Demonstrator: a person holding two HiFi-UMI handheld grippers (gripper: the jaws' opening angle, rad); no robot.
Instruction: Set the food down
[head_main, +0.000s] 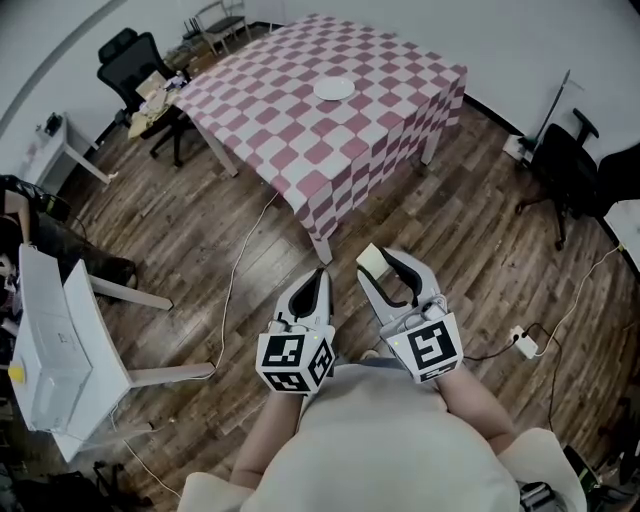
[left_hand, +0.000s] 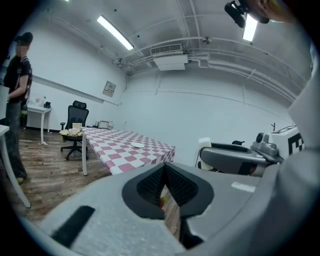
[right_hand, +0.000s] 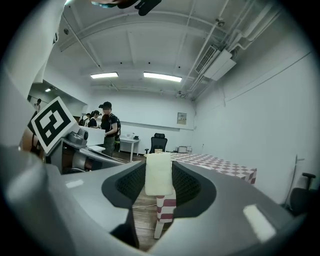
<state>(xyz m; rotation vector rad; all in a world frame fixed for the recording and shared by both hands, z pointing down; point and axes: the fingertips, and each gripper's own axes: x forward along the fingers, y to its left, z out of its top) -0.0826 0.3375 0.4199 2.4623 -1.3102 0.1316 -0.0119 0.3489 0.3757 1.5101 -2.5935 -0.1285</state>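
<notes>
A pale cream block of food (right_hand: 158, 172) sits upright between the pads of my right gripper (right_hand: 159, 180), which is shut on it. In the head view the food (head_main: 372, 258) shows at the tip of the right gripper (head_main: 387, 264), held over the wooden floor just short of the table's near corner. My left gripper (head_main: 320, 274) hangs beside it with its jaws together and nothing in them, as the left gripper view (left_hand: 165, 174) also shows. The pink-and-white checked table (head_main: 300, 130) lies ahead, with a white plate (head_main: 333, 88) near its far side.
An office chair (head_main: 140, 70) piled with things stands at the table's left end, and another chair (head_main: 565, 160) at the right. A white desk (head_main: 60, 340) is at the left. Cables (head_main: 232, 290) cross the floor. People (right_hand: 106, 127) stand by a desk at the back.
</notes>
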